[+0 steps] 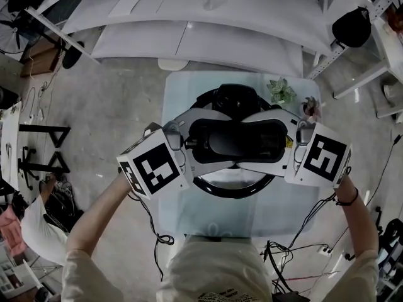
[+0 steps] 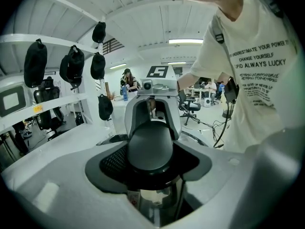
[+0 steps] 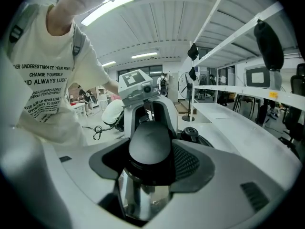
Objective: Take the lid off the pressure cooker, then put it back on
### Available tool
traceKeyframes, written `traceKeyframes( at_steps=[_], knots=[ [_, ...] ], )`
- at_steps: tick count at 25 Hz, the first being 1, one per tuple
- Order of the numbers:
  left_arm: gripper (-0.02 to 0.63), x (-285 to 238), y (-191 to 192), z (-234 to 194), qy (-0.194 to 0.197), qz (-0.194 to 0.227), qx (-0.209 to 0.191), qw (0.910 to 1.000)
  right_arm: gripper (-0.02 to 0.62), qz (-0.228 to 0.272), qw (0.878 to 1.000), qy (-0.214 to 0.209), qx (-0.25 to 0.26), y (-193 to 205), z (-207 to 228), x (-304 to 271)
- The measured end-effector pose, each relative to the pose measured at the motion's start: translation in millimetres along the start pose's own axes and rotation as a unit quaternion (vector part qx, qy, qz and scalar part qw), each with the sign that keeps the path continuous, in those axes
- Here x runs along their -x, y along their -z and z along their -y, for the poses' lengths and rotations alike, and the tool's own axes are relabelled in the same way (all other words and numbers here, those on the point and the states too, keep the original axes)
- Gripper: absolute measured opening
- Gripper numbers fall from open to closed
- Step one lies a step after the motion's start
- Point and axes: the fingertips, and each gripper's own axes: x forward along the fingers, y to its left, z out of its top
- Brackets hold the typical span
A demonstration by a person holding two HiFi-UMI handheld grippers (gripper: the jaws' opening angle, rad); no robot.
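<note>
Head view looks down; gripper views face each other across the cooker (image 1: 234, 98).

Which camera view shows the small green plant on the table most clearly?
The head view: from above, the green plant stands near the far right corner of the table, next to a smaller reddish plant. Neither gripper view shows it at all.

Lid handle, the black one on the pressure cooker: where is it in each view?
Head view: lid handle at centre, between the left claw and right claw, both closing round it.
Left gripper view: low centre, inside the claw.
Right gripper view: low centre, inside the claw.
Shared landmark: the printed T-shirt, bottom in head view, right in left gripper view, left in right gripper view.
</note>
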Motion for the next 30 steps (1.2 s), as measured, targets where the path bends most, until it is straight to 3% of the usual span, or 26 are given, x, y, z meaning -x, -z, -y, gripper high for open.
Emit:
traceKeyframes(
  at_steps=[17,30],
  knots=[
    [0.291,1,-3,2,-0.004,-0.023,-0.003,0.9997,0.273,-0.013,1.000,0.016,-0.001,-3,-2,3],
    [0.291,10,-16,3,-0.005,-0.005,0.001,1.0000,0.273,-0.010,1.000,0.012,0.004,-17,-6,8]
  ],
)
